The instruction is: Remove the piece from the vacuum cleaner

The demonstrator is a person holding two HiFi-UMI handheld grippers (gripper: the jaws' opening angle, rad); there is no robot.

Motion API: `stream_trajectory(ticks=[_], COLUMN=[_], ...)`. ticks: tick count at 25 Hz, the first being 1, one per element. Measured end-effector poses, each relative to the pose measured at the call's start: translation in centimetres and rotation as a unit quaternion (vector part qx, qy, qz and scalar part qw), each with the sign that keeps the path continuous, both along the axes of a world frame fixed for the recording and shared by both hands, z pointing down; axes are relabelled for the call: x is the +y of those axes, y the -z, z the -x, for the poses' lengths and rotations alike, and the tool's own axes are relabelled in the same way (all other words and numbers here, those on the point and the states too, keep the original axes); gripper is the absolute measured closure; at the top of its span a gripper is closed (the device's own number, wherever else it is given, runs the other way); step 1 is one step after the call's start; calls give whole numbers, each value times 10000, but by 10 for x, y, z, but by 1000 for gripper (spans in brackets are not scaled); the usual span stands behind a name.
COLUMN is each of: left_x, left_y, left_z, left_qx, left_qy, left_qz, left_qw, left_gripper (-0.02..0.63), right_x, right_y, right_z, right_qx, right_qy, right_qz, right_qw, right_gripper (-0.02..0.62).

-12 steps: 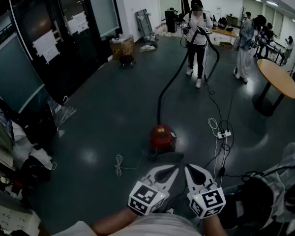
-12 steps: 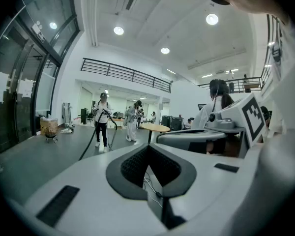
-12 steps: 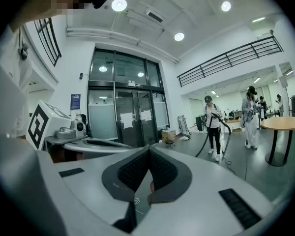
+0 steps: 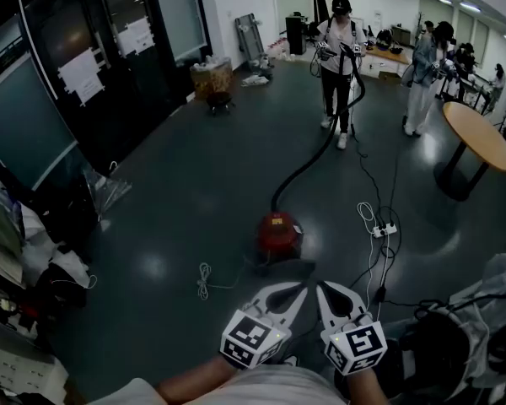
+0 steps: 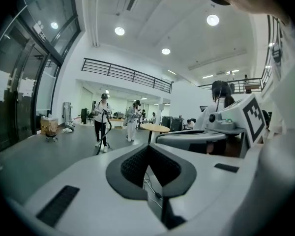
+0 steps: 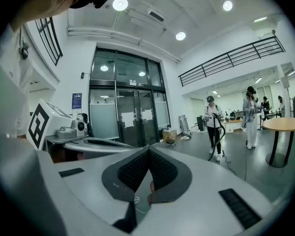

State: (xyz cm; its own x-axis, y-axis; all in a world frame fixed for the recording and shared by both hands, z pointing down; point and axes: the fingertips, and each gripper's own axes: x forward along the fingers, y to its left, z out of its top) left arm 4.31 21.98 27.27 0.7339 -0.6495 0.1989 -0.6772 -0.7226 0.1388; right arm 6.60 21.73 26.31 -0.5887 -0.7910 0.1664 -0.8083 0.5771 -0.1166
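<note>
- Head view: the red vacuum (image 4: 278, 233) sits on the floor (image 4: 185, 192) mid-scene, just beyond both grippers and touching neither.
- Its black hose (image 4: 308, 163) runs far to a person (image 4: 337, 57), who holds its end.
- The left hand-held gripper (image 4: 301, 288) hangs near, just beside the right hand-held gripper (image 4: 322, 288).
- Left gripper view: the jaws meet tip to tip, with nothing between them.
- Right gripper view: the jaws are likewise pressed together and empty.
- A power strip (image 4: 384, 229) lies right of the vacuum, and a white cable (image 4: 204, 281) lies near left.
- A round table (image 4: 481, 133) stands far right.
</note>
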Motion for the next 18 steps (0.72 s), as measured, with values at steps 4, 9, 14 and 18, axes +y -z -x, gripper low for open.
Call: stream_trajectory(ticks=[4, 9, 14, 18], left_x=[3, 6, 6, 5], left_y=[1, 0, -5, -13], left_z=[2, 1, 5, 7], left_qx=[13, -9, -34, -51], left_qy=[2, 48, 160, 302], left_qz=[10, 7, 37, 121], left_qw=[10000, 10000, 9999, 9995], left_gripper=[600, 600, 600, 600], right_x=[3, 9, 10, 7], right_y=[2, 0, -1, -5], right_z=[2, 5, 5, 0], right_qx=[22, -201, -303, -364], right_qy=[19, 179, 247, 300], right_qz=[-5, 197, 168, 180], right_qw=[10000, 9994, 9991, 9987], right_gripper=[580, 580, 580, 580])
